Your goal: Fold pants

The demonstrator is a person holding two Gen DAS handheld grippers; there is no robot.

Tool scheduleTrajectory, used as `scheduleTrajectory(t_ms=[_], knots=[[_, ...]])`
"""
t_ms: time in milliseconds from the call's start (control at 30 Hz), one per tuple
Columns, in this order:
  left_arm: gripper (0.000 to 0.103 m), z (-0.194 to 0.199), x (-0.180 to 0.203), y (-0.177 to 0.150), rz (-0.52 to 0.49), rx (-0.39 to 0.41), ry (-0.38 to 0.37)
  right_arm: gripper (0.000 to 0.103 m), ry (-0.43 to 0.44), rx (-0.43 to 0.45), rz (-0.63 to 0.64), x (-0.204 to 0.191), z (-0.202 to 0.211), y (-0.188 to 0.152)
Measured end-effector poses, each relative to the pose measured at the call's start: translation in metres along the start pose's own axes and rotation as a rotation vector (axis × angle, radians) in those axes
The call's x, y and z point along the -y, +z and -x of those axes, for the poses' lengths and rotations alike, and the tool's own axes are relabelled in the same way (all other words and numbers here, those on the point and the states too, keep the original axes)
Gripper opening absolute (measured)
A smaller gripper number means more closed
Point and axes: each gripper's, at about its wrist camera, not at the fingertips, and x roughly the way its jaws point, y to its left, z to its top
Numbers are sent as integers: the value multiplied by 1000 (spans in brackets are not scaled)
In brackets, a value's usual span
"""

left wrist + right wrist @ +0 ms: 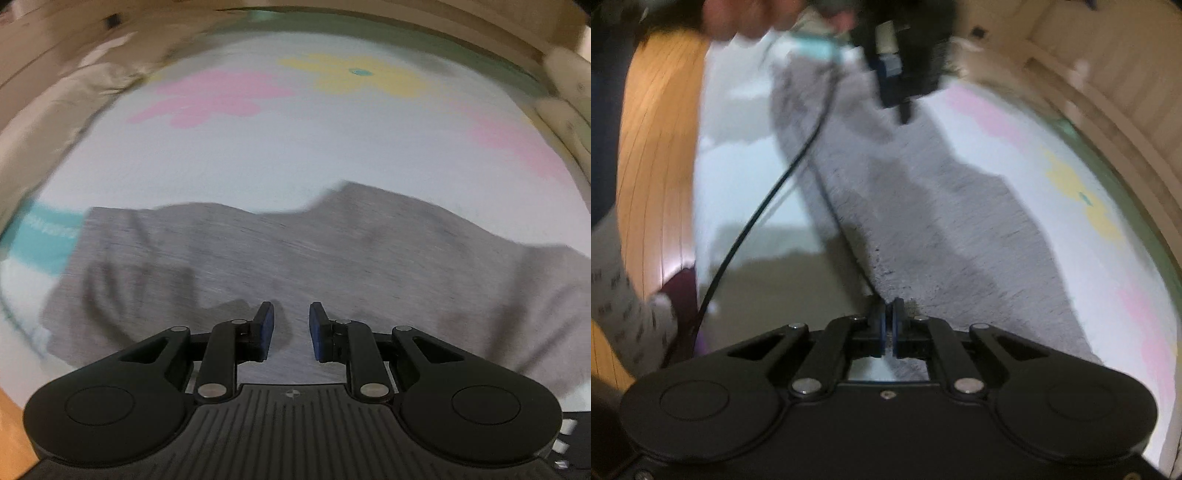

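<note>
Right gripper [888, 325]: jaws closed almost flush at the near edge of the pants [923, 206]. The grey cloth meets the pads [897, 314] right at their tips, so a pinch on the hem or edge is likely, though blur keeps the cloth between the pads from being seen outright. From this gripper the pants run away and slightly to the left as one long grey band, the long axis pointing toward the left gripper [905, 107], which hangs over the far end. The right gripper is thus the nearer to this end, the left to the other.

Left gripper [291, 328]: jaws narrowly parted, a clear gap between the blue pads [266, 328], nothing visibly caught. The pants [295, 251] lie directly beneath and ahead of it, spread crosswise.

View differences: the right wrist view alone shows both grippers, a black cable [768, 192], the wood floor [657, 147] and a hand [738, 18] at the top. The left wrist view alone shows the mat [295, 147] with its pink and yellow flowers beyond the cloth, and a teal band [44, 232] off to the left.

Judged next: a fold along the long axis.
</note>
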Motion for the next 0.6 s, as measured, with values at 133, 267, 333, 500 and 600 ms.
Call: scheduleTrajectory(t_ms=[133, 267, 333, 500, 600], knots=[[21, -16, 35, -15, -94, -58, -13, 14, 11, 21, -63, 9, 8, -1], [21, -41, 55, -26, -116, -179, -6, 32, -41, 59, -249, 39, 31, -15], [21, -41, 61, -23, -128, -172, 16, 36, -88, 50, -353, 58, 43, -30], [21, -42, 75, -13, -114, -172, 13, 38, -234, -27, -568, 94, 65, -82], [21, -50, 81, -16, -103, -205, 7, 40, -302, -103, -520, 86, 70, -104]])
